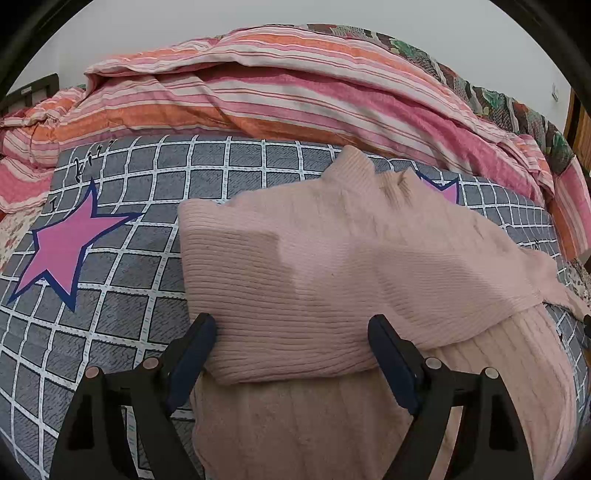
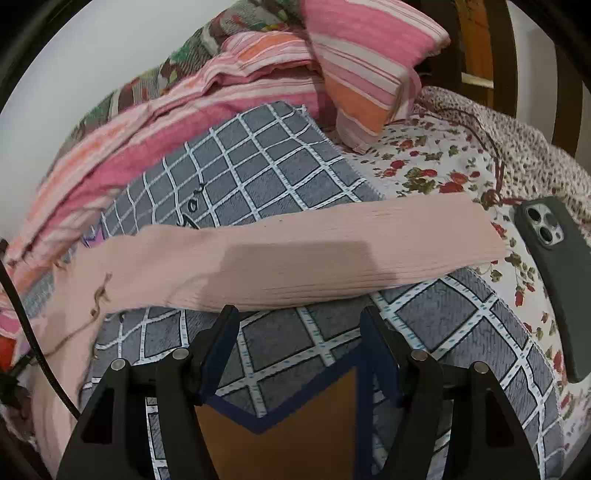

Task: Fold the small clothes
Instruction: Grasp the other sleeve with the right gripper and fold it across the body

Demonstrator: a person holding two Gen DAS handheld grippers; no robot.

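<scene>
This is looking like a bedroom in a home: a bed is filling both views, its white sheet printed with red flowers (image 2: 436,166) lying under a grey mat with a white grid and pink stars (image 1: 122,236). A rumpled pink, orange and white striped quilt (image 1: 280,92) is piling up along the plain pale wall (image 1: 110,33), with a matching striped pillow (image 2: 369,70) leaning by a brown wooden headboard (image 2: 476,44). A dark-cased smartphone (image 2: 554,273) is lying on the sheet, adding to the lived-in feel.
</scene>
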